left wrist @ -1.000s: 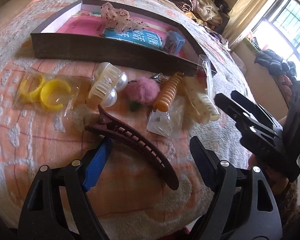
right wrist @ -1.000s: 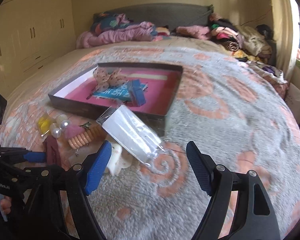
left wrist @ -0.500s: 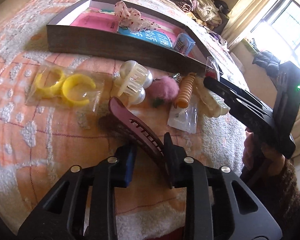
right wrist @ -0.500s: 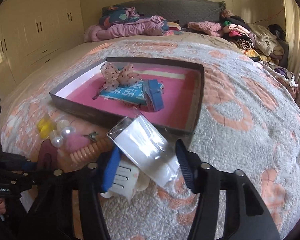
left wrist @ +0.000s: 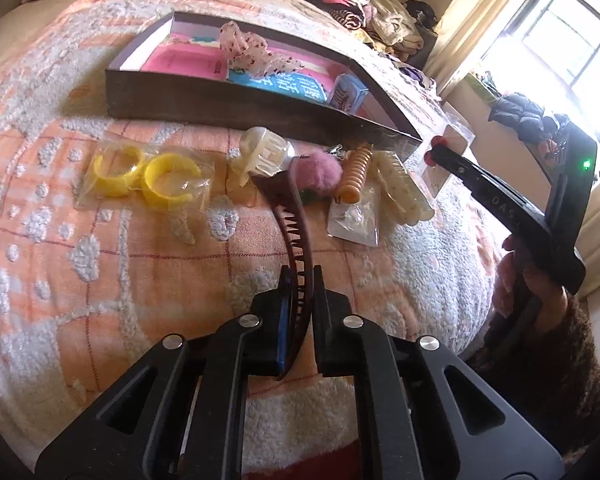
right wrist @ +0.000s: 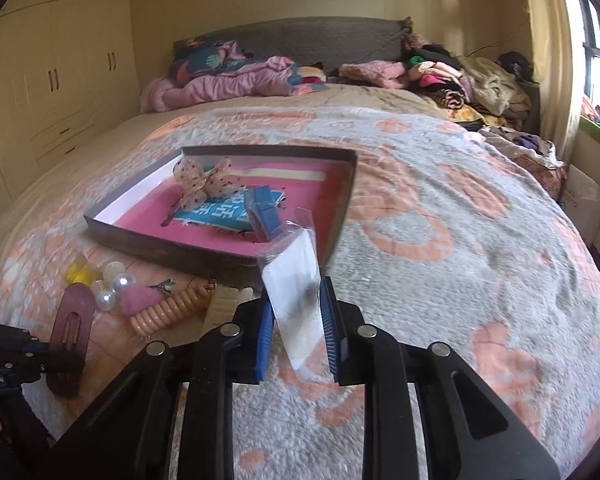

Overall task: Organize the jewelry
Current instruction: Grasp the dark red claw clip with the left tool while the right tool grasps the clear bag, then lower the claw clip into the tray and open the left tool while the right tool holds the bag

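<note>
A long brown hair clip [left wrist: 290, 216] stands on edge over the bedspread, its near end pinched between the pads of my left gripper [left wrist: 300, 276], whose jaws are closing tight on it. In the right wrist view the same clip [right wrist: 74, 312] shows at lower left. My right gripper [right wrist: 294, 292] is closing on a clear packet with a white card [right wrist: 296, 264]; the pads press its lower half and it is lifted off the bed. The brown tray with a pink floor [right wrist: 140, 236] lies just beyond, holding a spotted bow [right wrist: 204, 178], a blue card and a blue box.
In front of the tray wall [left wrist: 220, 100] lie bagged yellow rings [left wrist: 148, 172], a cream pearl claw clip [left wrist: 260, 152], a pink pompom [left wrist: 318, 168], an orange spiral tie [left wrist: 356, 176], a cream clip [left wrist: 400, 192] and a small clear bag [left wrist: 356, 220]. Clothes pile up at the headboard.
Both grippers went from wide open to shut. The left one took hold of the brown clip and tipped it on edge. The right one gripped the clear packet and raised it.
</note>
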Demonstrator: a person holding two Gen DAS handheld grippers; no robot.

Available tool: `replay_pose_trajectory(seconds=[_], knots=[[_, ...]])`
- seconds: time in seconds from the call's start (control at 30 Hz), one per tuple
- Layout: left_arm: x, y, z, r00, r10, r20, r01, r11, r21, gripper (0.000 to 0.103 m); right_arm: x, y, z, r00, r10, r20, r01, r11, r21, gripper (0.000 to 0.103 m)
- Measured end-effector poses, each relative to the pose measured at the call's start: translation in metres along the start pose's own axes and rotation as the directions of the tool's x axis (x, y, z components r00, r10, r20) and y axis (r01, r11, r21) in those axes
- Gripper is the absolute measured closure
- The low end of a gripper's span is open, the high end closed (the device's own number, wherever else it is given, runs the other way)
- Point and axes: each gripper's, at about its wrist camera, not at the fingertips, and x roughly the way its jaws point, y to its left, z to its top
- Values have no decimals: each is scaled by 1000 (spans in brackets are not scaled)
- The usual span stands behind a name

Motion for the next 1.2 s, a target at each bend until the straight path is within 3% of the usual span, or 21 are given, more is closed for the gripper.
replay_pose_trajectory(seconds=[0.53, 1.2], knots=[[-49, -3, 18, 987, 44, 154, -53, 997, 54, 99, -69, 16, -2, 993, 26, 115, -33, 998, 58, 83], [-91, -2, 82, 939, 49, 340, -87, 991, 97, 99, -88, 61, 55, 969, 96, 229, -89, 995, -40, 83]])
